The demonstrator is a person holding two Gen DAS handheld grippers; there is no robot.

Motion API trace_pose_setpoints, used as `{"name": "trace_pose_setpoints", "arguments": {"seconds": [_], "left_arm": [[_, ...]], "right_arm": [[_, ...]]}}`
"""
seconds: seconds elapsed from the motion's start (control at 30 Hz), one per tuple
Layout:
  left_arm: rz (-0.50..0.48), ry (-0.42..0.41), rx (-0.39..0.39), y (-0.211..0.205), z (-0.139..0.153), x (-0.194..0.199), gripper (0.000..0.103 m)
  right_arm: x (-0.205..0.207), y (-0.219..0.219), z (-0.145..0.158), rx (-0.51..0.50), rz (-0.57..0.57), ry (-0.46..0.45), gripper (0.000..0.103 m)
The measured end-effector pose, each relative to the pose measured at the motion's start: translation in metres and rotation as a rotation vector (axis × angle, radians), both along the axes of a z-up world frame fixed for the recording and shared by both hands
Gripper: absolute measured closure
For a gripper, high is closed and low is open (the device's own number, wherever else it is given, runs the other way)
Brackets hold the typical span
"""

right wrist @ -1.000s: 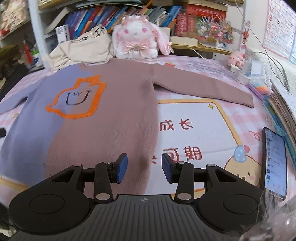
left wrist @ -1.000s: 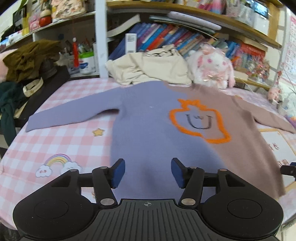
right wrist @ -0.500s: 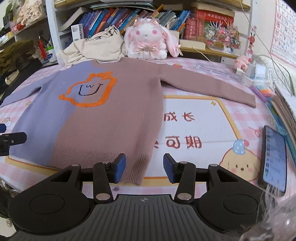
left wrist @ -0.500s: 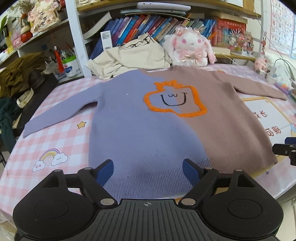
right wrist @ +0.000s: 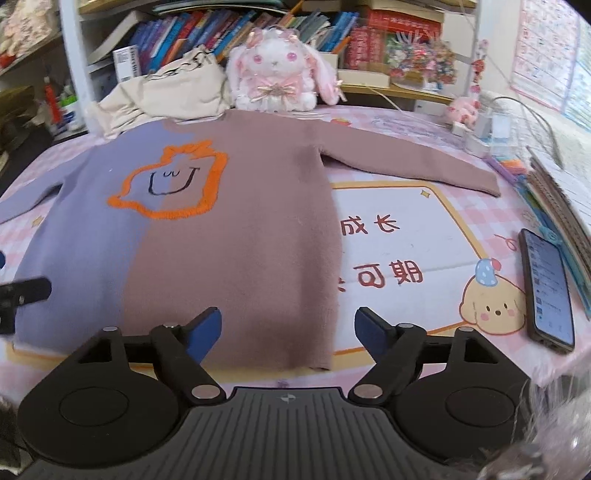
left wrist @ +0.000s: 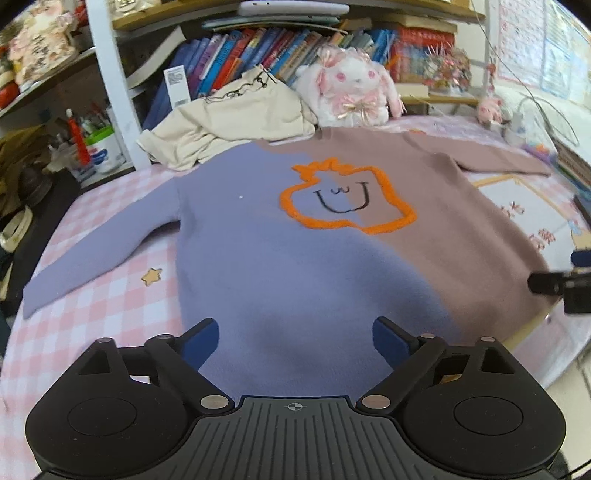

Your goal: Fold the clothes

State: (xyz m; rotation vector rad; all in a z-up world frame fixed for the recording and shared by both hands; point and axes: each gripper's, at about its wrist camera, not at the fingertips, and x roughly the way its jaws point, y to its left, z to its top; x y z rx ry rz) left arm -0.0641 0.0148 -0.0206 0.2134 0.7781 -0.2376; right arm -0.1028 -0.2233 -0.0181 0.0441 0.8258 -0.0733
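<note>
Left wrist view: the sweater [left wrist: 295,258] lies flat on the table [left wrist: 110,295], collar far, hem nearest; the left claw [left wrist: 295,341], fingers apart, hovers over the lilac hem.

Right wrist view: the right claw [right wrist: 288,328], also spread, straddles the brown hem corner.

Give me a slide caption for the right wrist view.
Open right gripper poised over the hem of a flat purple-and-mauve sweater, phone alongside.

A pink plush rabbit [right wrist: 275,79] is sitting before shelved books [right wrist: 173,35]; a phone [right wrist: 548,288] is lying well right of it.
</note>
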Motion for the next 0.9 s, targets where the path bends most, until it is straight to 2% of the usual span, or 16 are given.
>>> {"name": "trace_pose_setpoints", "arguments": {"seconds": [0.2,0.5,0.9], "left_arm": [[-0.065,0.027,-0.034,0.036,-0.003,0.016,0.005],[-0.162,0.035,-0.012,0.071,-0.007,0.033,0.005],[-0.218,0.029,-0.026,0.108,-0.008,0.045,0.004]], "right_arm": [[0.0,0.047,-0.001,-0.039,-0.021,0.021,0.013],[-0.001,0.098,-0.004,-0.06,-0.088,0.016,0.008],[0.0,0.137,-0.005,-0.067,-0.15,0.015,0.007]]}}
